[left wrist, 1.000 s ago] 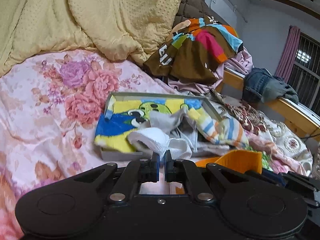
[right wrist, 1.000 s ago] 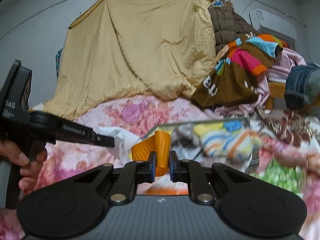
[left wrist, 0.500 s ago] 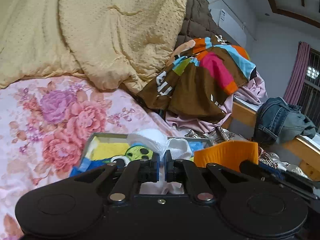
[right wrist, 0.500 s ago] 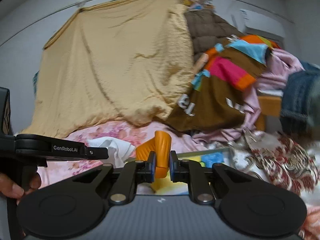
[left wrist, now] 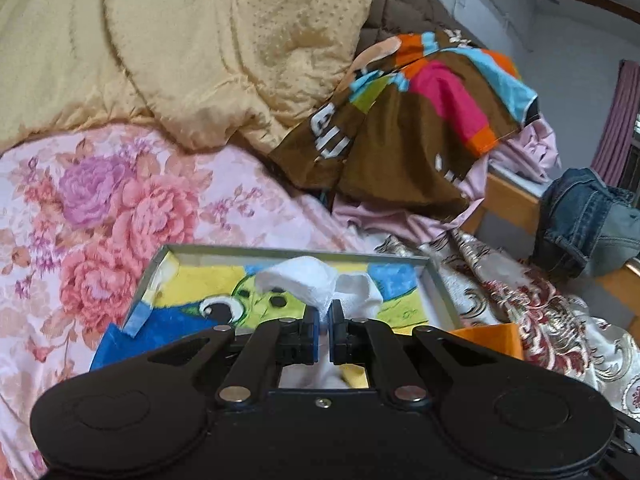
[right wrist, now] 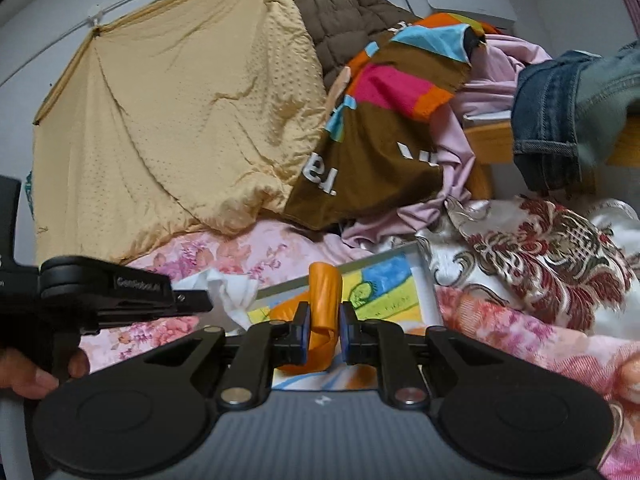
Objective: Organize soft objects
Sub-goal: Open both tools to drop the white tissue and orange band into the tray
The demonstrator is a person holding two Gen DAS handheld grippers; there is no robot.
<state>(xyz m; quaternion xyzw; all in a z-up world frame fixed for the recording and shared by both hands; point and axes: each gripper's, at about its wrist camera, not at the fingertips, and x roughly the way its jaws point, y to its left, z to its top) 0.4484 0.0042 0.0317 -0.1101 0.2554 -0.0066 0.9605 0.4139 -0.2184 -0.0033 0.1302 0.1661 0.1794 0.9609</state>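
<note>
The left hand-held gripper [left wrist: 324,318] has its jaws pinched almost together on a white cloth [left wrist: 316,284], which bunches up just ahead of the fingertips and hangs down between them. Straight ahead of and below it lies a shallow grey tray [left wrist: 438,284] on the bed, lined with a cartoon towel [left wrist: 208,288] in yellow, blue and green; one blue corner of the towel spills over the tray's near left edge. To the right of this gripper, close beside it, an orange cloth [left wrist: 490,336] shows as a flat edge. The right hand-held gripper [right wrist: 323,330] is closed narrowly on that orange cloth [right wrist: 324,300], which stands up in a rolled fold between the pads and sags below them. Ahead of it is the same tray [right wrist: 424,276], its far right corner in sight, with the towel [right wrist: 380,292] inside. To its left the other gripper [right wrist: 192,304] reaches in sideways with the white cloth [right wrist: 232,296] at its tip, and a hand [right wrist: 40,372] grips the handle. Beyond the tray, the floral bedsheet [left wrist: 100,208] runs up to a yellow quilt [left wrist: 200,48]. Farther right of both grippers a brown multicoloured garment [left wrist: 400,128] lies over pink fabric [right wrist: 452,152], and jeans [left wrist: 580,216] hang on the wooden bed rail [left wrist: 512,196].
</note>
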